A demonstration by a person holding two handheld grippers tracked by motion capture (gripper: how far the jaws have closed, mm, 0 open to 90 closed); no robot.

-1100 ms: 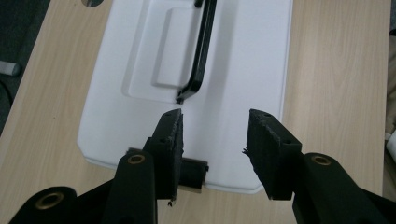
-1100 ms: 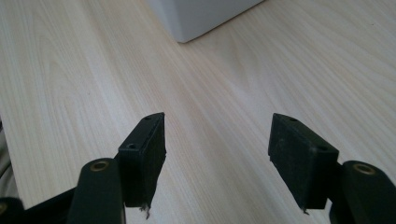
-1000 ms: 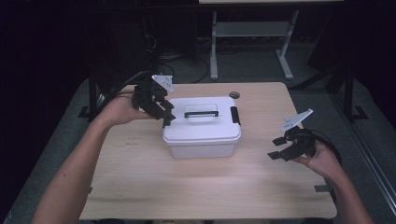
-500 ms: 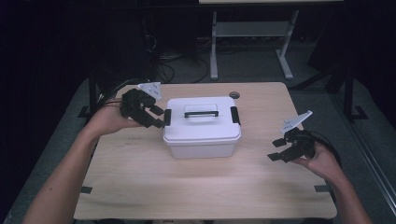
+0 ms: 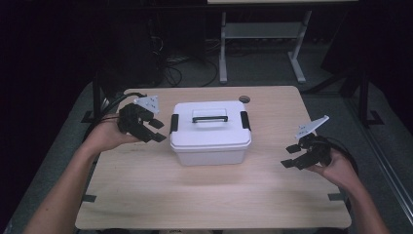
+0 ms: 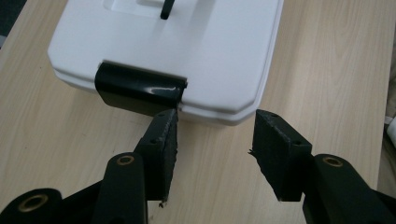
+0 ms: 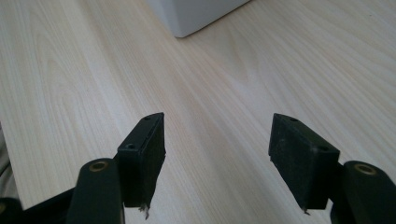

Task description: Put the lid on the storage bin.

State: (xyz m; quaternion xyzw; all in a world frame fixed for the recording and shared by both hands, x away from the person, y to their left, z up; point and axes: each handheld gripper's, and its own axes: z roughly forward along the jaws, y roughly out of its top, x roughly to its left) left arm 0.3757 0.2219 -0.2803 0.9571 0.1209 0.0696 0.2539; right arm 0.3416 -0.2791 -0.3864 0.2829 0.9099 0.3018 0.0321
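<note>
Left gripper [image 5: 155, 130] and right gripper [image 5: 293, 157], jaws apart, nothing between.

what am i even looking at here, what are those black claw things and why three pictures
A person sits at a wooden table and holds a hand-operated gripper in each hand: the left gripper and the right gripper. The high view is taken from above, looking down on the table. The other two pictures come from small cameras riding on each gripper, looking along its two black jaws.

On the table stands a white lidded box with a black carry handle and black latches at its ends. The left gripper has just been opening its jaws beside the near latch, with nothing between them. The right gripper is open over bare wood, away from the box. Neither holds anything.
</note>
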